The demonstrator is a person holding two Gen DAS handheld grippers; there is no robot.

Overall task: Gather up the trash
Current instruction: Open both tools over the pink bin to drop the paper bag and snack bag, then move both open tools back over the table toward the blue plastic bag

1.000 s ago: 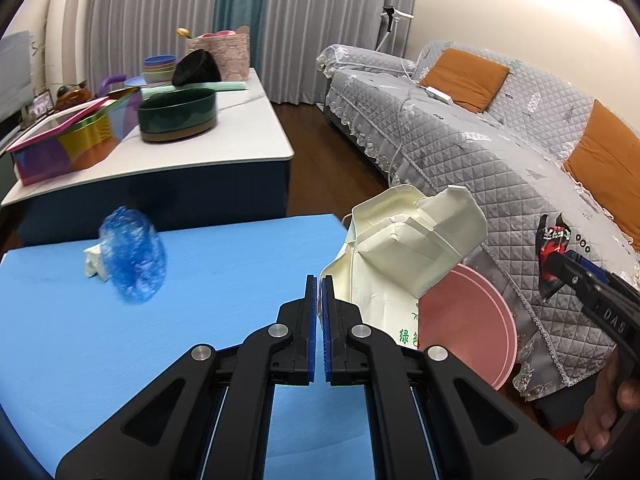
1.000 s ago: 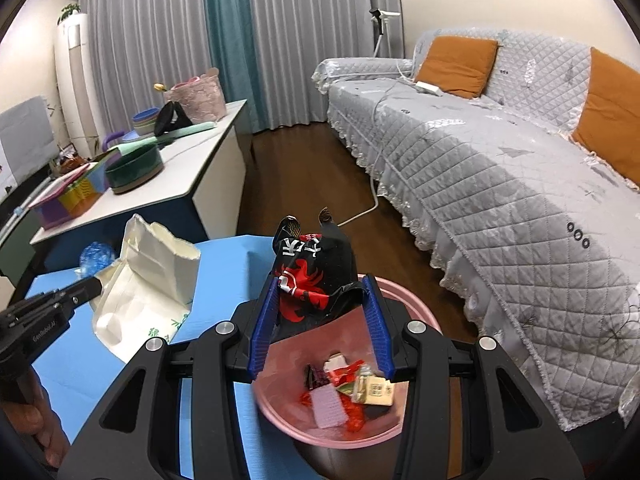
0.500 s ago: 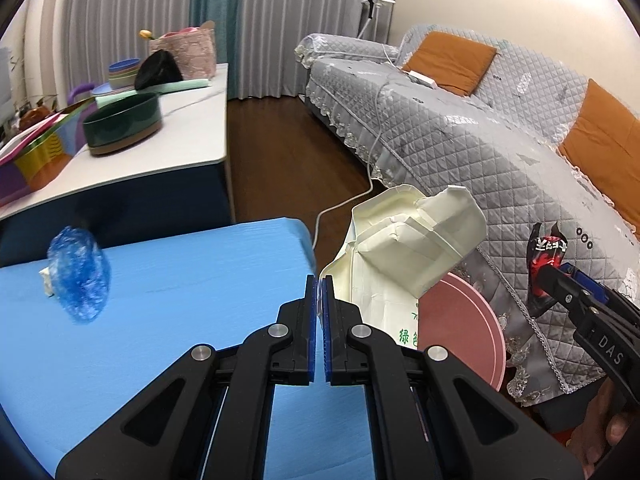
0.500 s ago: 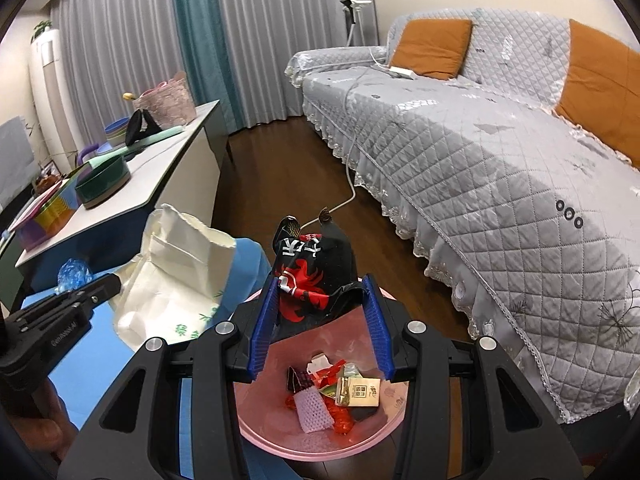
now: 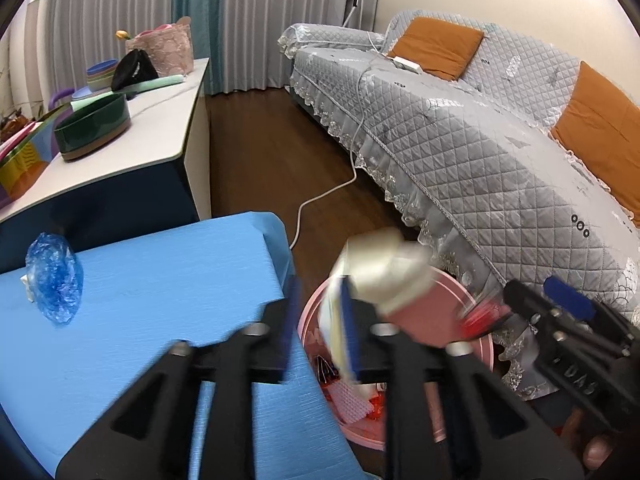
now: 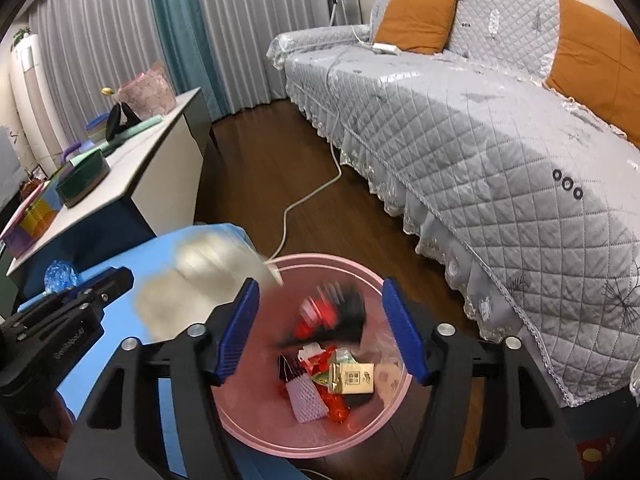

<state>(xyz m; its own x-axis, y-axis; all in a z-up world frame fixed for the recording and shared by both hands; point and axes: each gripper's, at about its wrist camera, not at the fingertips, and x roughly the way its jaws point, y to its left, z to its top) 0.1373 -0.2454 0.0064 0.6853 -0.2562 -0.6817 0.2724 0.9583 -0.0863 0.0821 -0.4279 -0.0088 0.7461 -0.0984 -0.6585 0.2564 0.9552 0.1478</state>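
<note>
My left gripper (image 5: 318, 328) hangs over the pink bin (image 5: 476, 344) at the blue table's (image 5: 140, 320) corner. Its jaws are opening. The cream paper bag (image 5: 384, 276) is blurred and slipping; its lower edge lies between the jaws against the right pad, unpinched. My right gripper (image 6: 320, 332) is above the pink bin (image 6: 360, 432) with its jaws opening wide. The black-and-red wrapper (image 6: 336, 312) is a blur, falling free between them onto several scraps in the bin. A crumpled blue plastic piece (image 5: 54, 276) lies on the table's far left.
A white side table (image 5: 152, 140) with a dark green bowl (image 5: 92, 132) stands behind the blue table. A grey quilted sofa (image 6: 480, 128) runs along the right. A white cable (image 6: 312, 196) trails over the dark wood floor.
Both grippers have opened. The left one moved right, over the bin, and let the paper bag slip. The right one let go of the wrapper, which drops toward the bin.
</note>
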